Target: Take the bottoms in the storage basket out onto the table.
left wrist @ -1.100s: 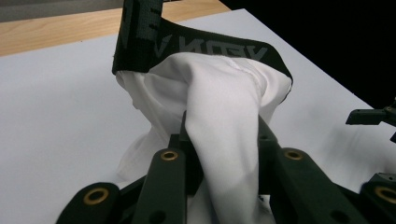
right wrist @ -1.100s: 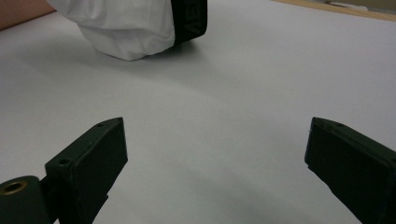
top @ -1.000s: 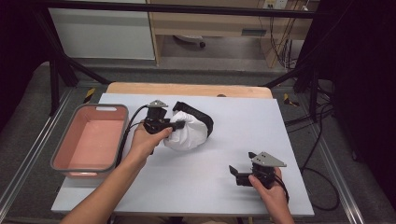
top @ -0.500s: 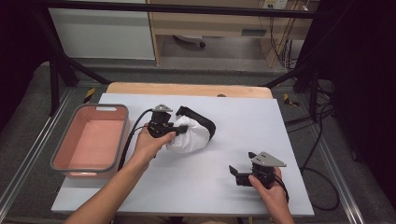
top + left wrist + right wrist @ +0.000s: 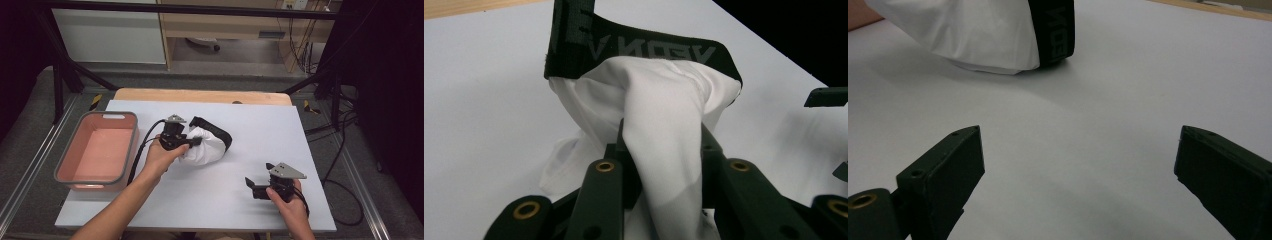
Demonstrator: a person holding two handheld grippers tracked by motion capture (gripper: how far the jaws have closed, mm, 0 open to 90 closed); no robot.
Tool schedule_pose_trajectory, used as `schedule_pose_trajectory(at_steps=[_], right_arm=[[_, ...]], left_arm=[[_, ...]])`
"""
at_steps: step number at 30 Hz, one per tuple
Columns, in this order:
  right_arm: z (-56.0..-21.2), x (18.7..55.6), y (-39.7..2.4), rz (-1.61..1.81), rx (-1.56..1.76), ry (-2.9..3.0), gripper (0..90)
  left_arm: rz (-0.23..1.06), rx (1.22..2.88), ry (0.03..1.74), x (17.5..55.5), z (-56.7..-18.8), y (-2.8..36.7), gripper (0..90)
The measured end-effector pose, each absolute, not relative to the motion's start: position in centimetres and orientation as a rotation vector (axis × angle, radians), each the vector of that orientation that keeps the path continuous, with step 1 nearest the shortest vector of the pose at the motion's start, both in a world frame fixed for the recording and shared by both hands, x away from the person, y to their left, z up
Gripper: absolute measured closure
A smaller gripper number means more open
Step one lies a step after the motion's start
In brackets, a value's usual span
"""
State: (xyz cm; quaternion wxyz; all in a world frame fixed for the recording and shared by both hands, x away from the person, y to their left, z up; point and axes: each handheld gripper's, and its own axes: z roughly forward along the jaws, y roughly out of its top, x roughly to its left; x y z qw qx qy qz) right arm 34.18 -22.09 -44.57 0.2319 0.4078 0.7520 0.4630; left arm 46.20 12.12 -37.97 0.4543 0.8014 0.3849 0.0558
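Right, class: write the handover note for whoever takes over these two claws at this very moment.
Left claw: shut on a fold of the white cloth garment with a black elastic waistband, mid-table.
Right claw: open, holding nothing, resting near the front right of the white table.
Pink plastic bin with grey rim: at the table's left, nothing in it.
Done: garment gripped.
Left, probably: carry the garment to the bin.

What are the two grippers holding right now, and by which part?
The left gripper is shut on the white garment, pinching a fold of its white fabric below the black waistband. The right gripper is open over the table, holding nothing.
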Motion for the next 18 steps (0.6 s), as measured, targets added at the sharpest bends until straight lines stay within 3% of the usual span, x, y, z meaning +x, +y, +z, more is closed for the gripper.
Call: schedule_pose_trajectory(at_steps=[18], right_arm=[[-44.59,34.19,-22.09,1.272,1.124,2.069,5.7]], left_arm=[[0.123,1.977,0.956,45.94,-38.81,11.83,71.4]])
